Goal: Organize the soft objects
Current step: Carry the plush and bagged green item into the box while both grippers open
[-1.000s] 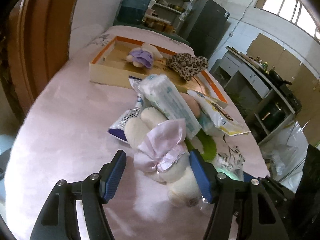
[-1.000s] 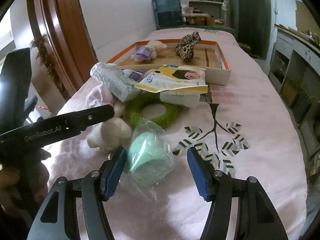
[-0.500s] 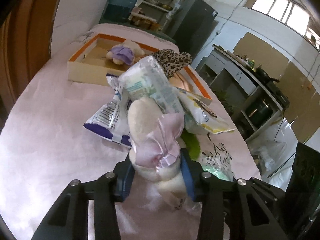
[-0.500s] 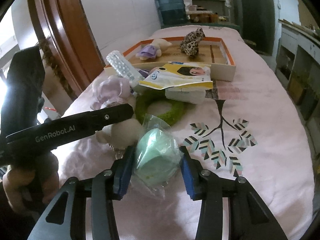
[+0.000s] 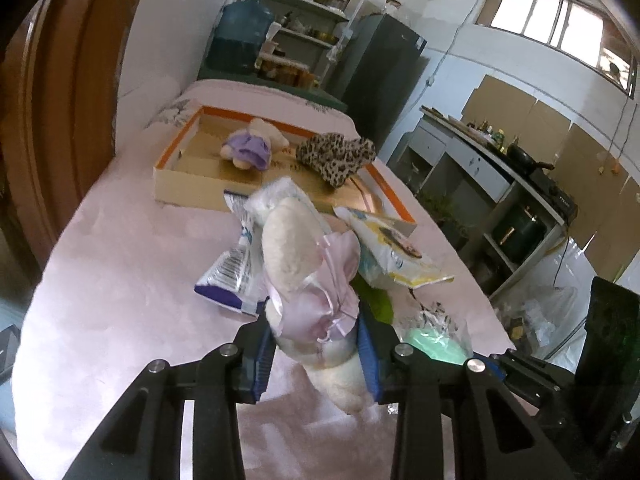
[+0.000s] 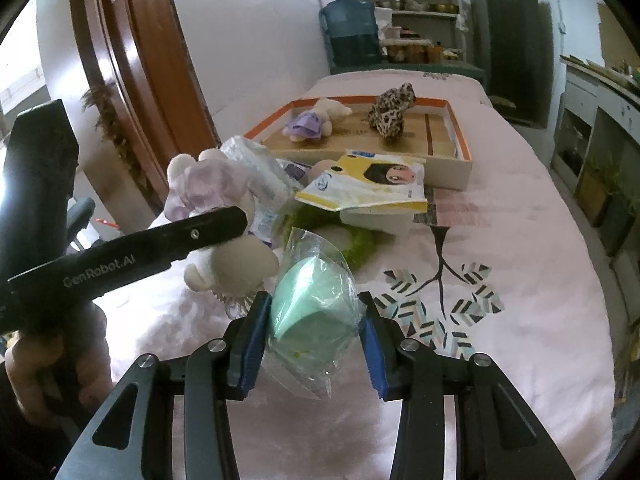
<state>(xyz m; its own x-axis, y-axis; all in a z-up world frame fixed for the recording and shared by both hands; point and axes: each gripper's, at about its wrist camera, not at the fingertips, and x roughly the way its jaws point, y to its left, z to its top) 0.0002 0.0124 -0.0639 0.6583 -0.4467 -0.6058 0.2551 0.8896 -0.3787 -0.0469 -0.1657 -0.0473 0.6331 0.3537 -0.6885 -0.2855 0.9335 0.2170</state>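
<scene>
Cream plush toy [image 5: 296, 280] in a pink dress sits between the left gripper [image 5: 316, 354] pads, jaws closing on it; tray [image 5: 176, 178] ahead holds two toys, open floor between. Right view: right gripper [image 6: 316, 336] clamps the bagged green sponge [image 6: 312, 304]; packets and a green ring remain piled, bare cloth rightward.

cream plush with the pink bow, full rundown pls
Cream plush toy: fuzzy fabric, rounded limbs, a satin-looking pale pink bow with ribbon trim at its middle. The left gripper is closing on its body just under the bow, pads pressing both sides. It stands tilted, a limb hanging below the pads, above the pink bedspread. Face not visible.
</scene>
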